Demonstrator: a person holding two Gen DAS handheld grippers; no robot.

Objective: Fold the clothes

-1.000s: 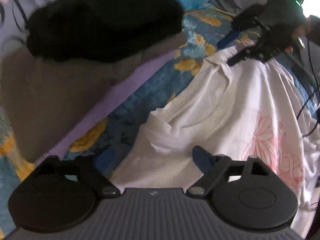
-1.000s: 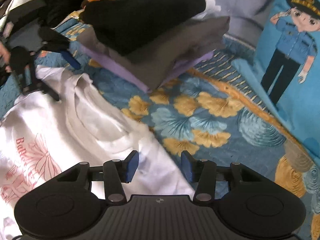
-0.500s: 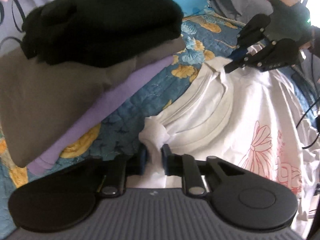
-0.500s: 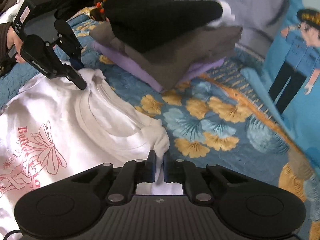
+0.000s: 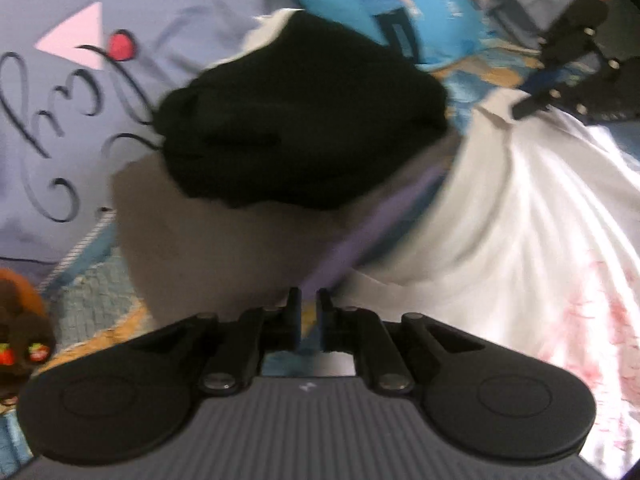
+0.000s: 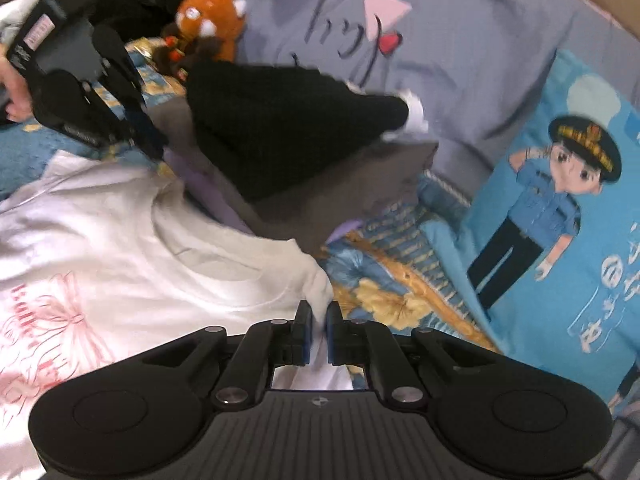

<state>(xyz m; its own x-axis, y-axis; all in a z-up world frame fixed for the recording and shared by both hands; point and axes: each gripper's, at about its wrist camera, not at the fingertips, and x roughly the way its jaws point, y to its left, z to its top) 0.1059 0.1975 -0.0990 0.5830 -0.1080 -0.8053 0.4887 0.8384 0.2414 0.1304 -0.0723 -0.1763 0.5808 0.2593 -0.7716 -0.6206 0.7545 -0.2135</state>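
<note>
I am holding the white T-shirt (image 6: pixel 120 236) by its shoulders above the quilted bed (image 6: pixel 384 280), just beside the stack of folded clothes (image 6: pixel 304 152). My right tool (image 6: pixel 318 320) is pinching a bunch of white cloth at one shoulder. My left tool (image 5: pixel 307 312) is standing nearly pressed together; the right wrist view is showing it (image 6: pixel 148 136) at the other shoulder, though I cannot tell what it is gripping.

I am judging that a clean fold is calling for level tools, even tension across the shoulders and the hem clear of the stack.

Writing: the pink print beside a bow is blurring, beginning "Ba". The grey pillow (image 6: pixel 460 40) is showing unreadable script.
</note>
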